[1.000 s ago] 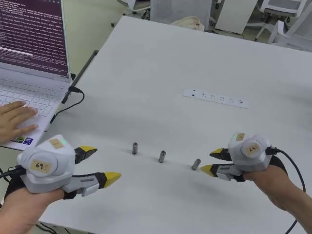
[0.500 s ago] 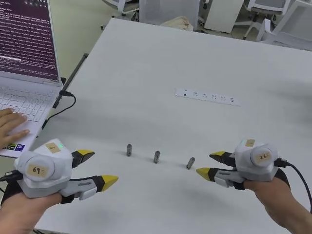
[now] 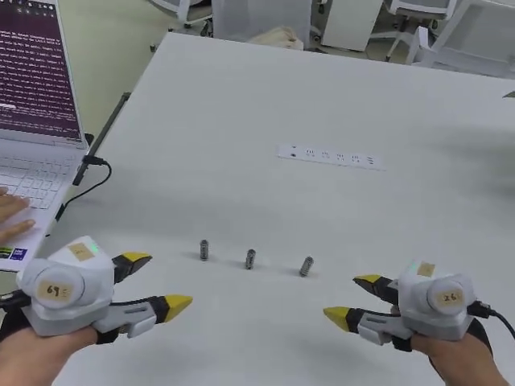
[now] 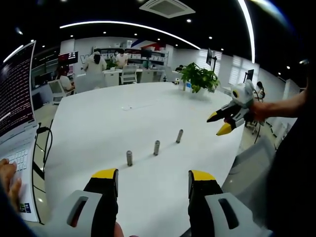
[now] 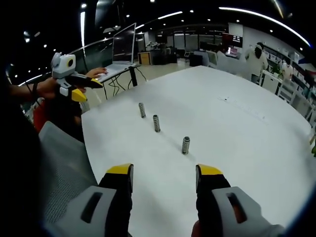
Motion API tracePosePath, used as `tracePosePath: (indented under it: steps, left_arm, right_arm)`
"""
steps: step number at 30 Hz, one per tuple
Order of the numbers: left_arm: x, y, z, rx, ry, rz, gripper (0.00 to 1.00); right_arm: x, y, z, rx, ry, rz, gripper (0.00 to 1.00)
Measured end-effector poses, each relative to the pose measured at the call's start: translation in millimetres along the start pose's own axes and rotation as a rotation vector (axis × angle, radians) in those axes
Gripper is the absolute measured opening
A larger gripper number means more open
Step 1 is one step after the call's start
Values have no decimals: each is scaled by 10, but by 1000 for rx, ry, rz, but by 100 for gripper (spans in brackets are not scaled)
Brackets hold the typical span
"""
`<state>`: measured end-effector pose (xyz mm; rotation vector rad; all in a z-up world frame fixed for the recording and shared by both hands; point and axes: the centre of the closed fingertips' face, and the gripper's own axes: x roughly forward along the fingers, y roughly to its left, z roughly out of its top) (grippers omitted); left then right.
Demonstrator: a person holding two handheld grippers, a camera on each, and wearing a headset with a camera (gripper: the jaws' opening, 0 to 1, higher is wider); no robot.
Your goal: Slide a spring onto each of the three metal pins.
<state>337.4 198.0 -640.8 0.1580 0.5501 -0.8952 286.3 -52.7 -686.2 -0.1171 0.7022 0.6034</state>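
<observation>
Three small metal pins stand in a row on the white table, each with a spring around it: the left pin (image 3: 203, 250), the middle pin (image 3: 250, 258) and the right pin (image 3: 306, 266). The same row appears in the left gripper view (image 4: 155, 147) and the right gripper view (image 5: 156, 123). My left gripper (image 3: 157, 281) hovers open near the table's front left, apart from the pins, holding nothing. My right gripper (image 3: 354, 297) hovers open at the front right, also holding nothing. Their yellow tips point toward the row.
An open laptop (image 3: 32, 96) with a cable (image 3: 84, 189) sits at the left edge, with a hand (image 3: 12, 213) on its keyboard. A white power strip (image 3: 330, 157) lies past the pins. Office chairs (image 3: 265, 16) stand behind the table's far edge.
The head camera has shifted, so the whole scene slid left and up. Both grippers have drawn back toward me, away from the pins. The pins have not moved.
</observation>
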Motion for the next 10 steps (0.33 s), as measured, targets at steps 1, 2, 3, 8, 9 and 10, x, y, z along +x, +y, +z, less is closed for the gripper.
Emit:
tracePosePath:
  steps: [1, 2, 3, 8, 9, 10]
  left_arm:
    - [2, -1, -4, 1, 1, -1, 53]
    - [4, -4, -5, 1, 1, -1, 52]
    - [9, -13, -6, 3, 2, -2, 52]
    - [12, -32, -18, 2, 4, -4, 53]
    - [12, -37, -20, 2, 5, -5, 53]
    - [11, -43, -18, 2, 5, -5, 53]
  right_arm:
    - [-11, 18, -37, 9, 2, -1, 50]
    - [-15, 25, -47, 12, 3, -1, 50]
    - [-35, 45, -70, 22, 1, -4, 51]
    - [-71, 113, -80, 48, -14, -4, 52]
    - [-77, 122, -77, 51, -17, -6, 53]
    - [-81, 126, -74, 53, -19, -7, 53]
